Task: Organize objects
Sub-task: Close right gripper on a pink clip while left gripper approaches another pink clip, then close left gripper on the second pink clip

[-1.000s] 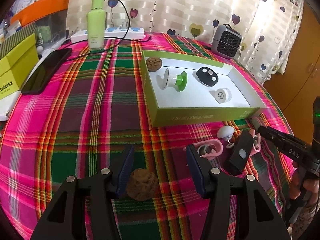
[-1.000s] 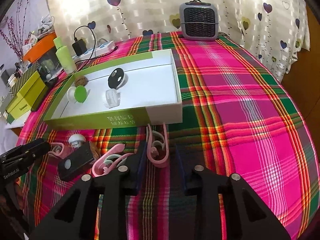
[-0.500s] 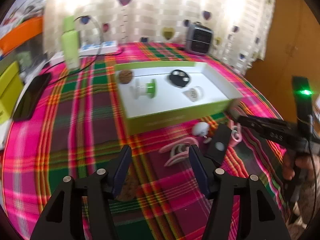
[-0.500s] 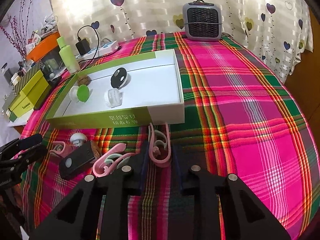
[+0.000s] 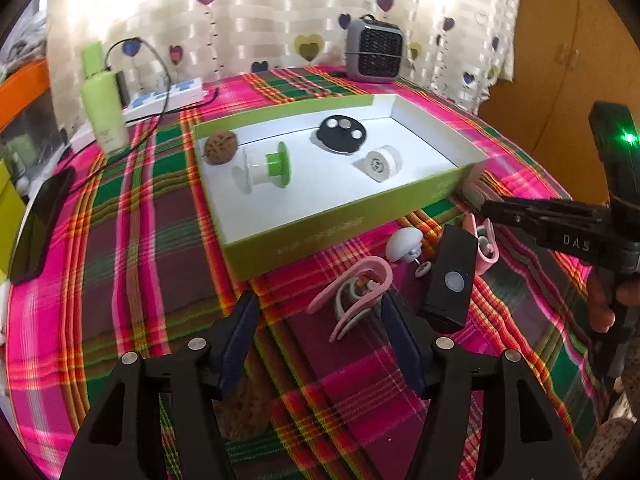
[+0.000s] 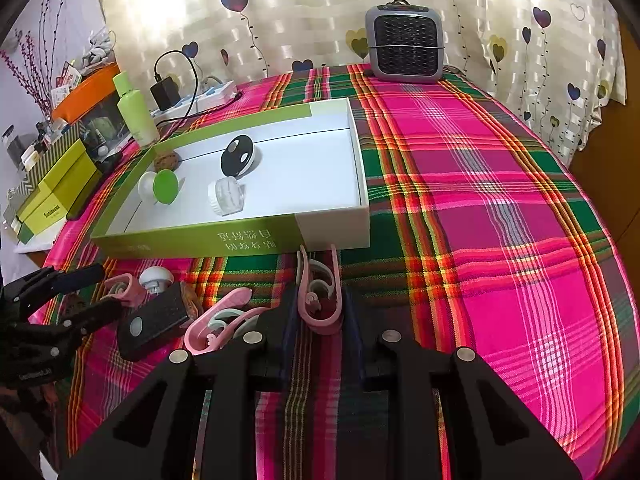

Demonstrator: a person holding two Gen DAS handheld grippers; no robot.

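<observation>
Four items already lie in the box [image 6: 332, 222]: a walnut [image 5: 221, 147], a green-and-white spool [image 5: 264, 167], a black disc [image 5: 342, 135] and a white cap [image 5: 380, 163]; more wait on the plaid cloth [image 6: 480, 208] just in front of it. One pink clip [image 6: 318, 296] lies near the box's front wall with its near end between the fingers of the right gripper [image 6: 318, 330], whose jaws stand partly closed around it without clearly pinching; whether the pads touch it cannot be told. Beside it lie a second pink clip [image 5: 354, 294], a black remote [image 5: 450, 278], a white mushroom-shaped knob [image 5: 404, 242] and a third clip [image 5: 482, 246]. The left gripper [image 5: 320, 334] hovers wide open and empty, a second walnut [image 5: 244, 412] on the cloth under its left finger. Likely risks: the thin, curved clip could twist or squirt out if pinched off-centre; its far end could catch the box wall on a low lift; the left gripper, offset from the walnut, could knock it rolling.
</observation>
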